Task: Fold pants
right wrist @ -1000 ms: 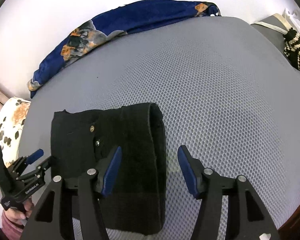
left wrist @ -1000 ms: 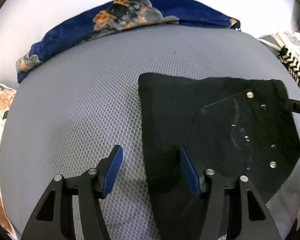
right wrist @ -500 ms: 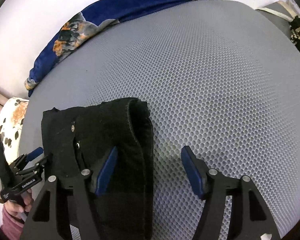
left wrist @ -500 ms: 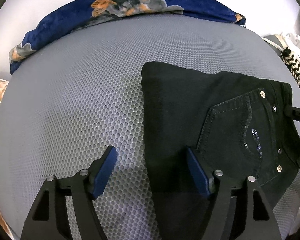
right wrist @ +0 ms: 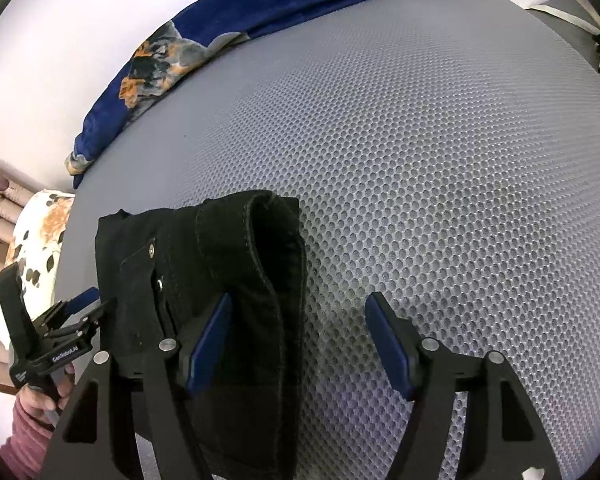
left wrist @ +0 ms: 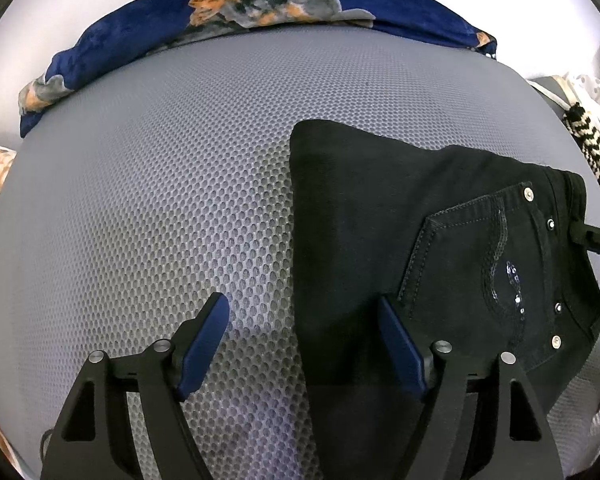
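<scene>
Folded black pants [left wrist: 360, 208] lie on the grey mesh surface [left wrist: 140, 200], back pocket with sequins and rivets facing up. My left gripper [left wrist: 300, 308] straddles their left edge; its jaws are opening and the blue pads press on nothing. In the right wrist view the pants [right wrist: 228, 248] show a thick rolled edge. My right gripper [right wrist: 299, 304] stands open over that edge, left pad above the cloth, right pad above bare mesh. The left gripper [right wrist: 96, 300] also shows there at the pants' far side, held by a hand [right wrist: 40, 400].
A blue floral blanket [left wrist: 260, 0] runs along the far edge of the grey surface by the white wall. A black-and-white zigzag cloth [left wrist: 592, 148] lies at the right. A spotted floral pillow [right wrist: 40, 232] sits off the left side.
Both grippers' jaws have spread wider. The right gripper has sunk closer to the pants' rolled edge. The pants lie where they were.
</scene>
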Available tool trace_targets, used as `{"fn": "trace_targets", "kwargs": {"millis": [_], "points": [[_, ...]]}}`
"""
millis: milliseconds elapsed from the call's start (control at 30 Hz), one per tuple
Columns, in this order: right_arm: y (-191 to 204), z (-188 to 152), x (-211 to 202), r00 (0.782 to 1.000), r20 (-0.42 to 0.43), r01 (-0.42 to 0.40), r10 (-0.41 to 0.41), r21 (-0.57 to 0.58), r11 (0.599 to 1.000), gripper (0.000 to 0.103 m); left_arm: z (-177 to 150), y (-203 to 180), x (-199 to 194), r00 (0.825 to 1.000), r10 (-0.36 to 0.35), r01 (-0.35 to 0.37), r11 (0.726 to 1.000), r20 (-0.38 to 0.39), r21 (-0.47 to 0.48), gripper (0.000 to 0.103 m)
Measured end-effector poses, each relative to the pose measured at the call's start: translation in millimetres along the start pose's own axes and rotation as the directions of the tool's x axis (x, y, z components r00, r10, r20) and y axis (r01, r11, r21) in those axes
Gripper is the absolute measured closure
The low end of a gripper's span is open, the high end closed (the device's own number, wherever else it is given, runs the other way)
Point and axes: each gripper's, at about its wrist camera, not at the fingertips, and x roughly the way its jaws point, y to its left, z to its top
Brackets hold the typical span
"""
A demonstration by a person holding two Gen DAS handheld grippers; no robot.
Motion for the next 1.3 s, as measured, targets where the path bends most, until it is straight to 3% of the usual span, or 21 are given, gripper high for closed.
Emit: {"fn": "trace_targets", "kwargs": {"millis": [300,567,767,933,1100,1200,1300], "points": [[-13,-8,1,0.992,-0.05,-0.117,0.118,0.023,0.993,0.036,-5,16,0,0.994,-0.098,0.094,0.993,-0.05,-0.073,0.026],[-30,-22,-1,0.966,-0.07,-0.241,0.247,0.084,0.967,0.037,-17,28,-7,0.973,-0.224,0.216,0.97,-0.063,-0.115,0.027],[-41,-28,-1,0.931,-0.104,-0.34,0.351,0.113,0.934,0.036,-19,43,-9,0.916,-0.395,0.37,0.901,-0.073,-0.227,0.027],[-54,-29,2,0.899,-0.112,-0.406,0.424,0.153,0.901,0.035,-16,43,-4,0.886,-0.458,0.427,0.865,-0.066,-0.265,0.028],[-62,-30,3,0.872,-0.125,-0.452,0.473,0.165,0.877,0.039,-14,46,6,0.814,-0.578,0.532,0.784,-0.065,-0.319,0.029],[-63,-28,6,0.865,-0.141,-0.461,0.482,0.159,0.873,0.056,-13,43,7,0.807,-0.587,0.546,0.783,-0.064,-0.297,0.029],[-65,-27,15,0.841,-0.154,-0.492,0.519,0.181,0.851,0.059,-10,39,9,0.798,-0.6,0.561,0.775,-0.06,-0.292,0.029]]}}
